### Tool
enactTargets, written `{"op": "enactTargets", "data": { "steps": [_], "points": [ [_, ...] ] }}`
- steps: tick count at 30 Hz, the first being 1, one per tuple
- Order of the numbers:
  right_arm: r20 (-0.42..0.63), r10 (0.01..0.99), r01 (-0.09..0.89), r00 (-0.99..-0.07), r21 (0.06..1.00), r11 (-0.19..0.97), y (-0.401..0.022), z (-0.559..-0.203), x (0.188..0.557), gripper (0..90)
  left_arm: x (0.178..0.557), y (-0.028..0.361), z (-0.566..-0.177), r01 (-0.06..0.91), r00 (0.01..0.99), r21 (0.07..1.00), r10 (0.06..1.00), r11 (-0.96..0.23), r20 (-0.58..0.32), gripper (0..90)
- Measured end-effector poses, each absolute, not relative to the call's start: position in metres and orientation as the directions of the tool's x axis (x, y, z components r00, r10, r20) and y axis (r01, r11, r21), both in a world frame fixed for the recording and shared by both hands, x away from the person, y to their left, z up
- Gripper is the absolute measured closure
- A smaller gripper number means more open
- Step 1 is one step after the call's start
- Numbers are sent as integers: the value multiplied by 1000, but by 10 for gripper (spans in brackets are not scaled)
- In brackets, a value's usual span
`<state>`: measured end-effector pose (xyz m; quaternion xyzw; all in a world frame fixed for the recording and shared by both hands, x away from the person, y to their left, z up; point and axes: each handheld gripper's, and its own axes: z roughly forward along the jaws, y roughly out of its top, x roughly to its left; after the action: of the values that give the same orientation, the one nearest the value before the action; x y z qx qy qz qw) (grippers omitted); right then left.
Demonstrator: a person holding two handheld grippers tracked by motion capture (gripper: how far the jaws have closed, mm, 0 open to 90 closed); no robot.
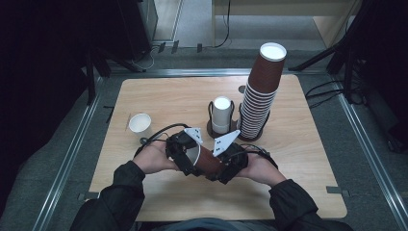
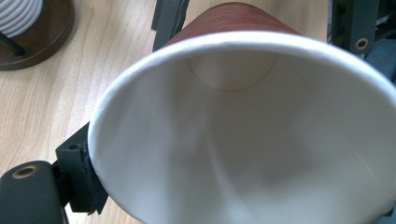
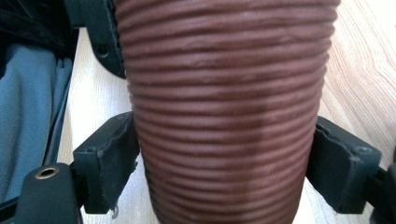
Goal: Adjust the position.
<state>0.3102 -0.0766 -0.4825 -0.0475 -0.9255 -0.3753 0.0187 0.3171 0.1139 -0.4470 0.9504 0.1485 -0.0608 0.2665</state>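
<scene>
**Ribbed brown cup held between two hand-held grippers**

Item: one brown ribbed paper cup with white lining [image 1: 208, 162], held on its side above the near middle of the light wooden counter [image 1: 298, 159]. The ribbed wall is clamped between the pads of the right hand-held gripper [image 1: 226, 168]; contact on both sides is seen in the right gripper view. The rim end is taken by the left hand-held gripper [image 1: 188, 161], one pad pressed against the outer wall by the rim; a grip is indicated, the second pad being hidden.

Surroundings: a white upturned cup in a dark round holder [image 1: 222, 115] behind the grippers; just beside it, to the right, a tall leaning stack of brown cups [image 1: 260, 96]; a single upright white-lined cup [image 1: 140, 124] apart at the left.
</scene>
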Motion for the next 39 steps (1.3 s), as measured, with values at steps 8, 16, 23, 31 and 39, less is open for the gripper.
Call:
{"op": "enactTargets", "data": {
  "steps": [8,16,23,31,39],
  "points": [
    [32,55,61,-998,686,725,-75,-482,308,215,315,112,-447,303,953,488,244,-818,-182,79],
    [21,63,61,-998,683,728,-77,-480,309,215,313,114,-446,276,961,540,244,-795,-131,0],
    [28,91,85,-995,698,711,-87,-477,313,214,314,124,-444,280,959,591,250,-756,-134,0],
    [45,107,106,-993,719,687,-99,-471,315,212,314,139,-446,304,951,656,263,-691,-163,0],
    [62,115,123,-991,745,656,-105,-470,317,212,312,145,-448,356,929,742,298,-568,-218,0]
  ]
}}
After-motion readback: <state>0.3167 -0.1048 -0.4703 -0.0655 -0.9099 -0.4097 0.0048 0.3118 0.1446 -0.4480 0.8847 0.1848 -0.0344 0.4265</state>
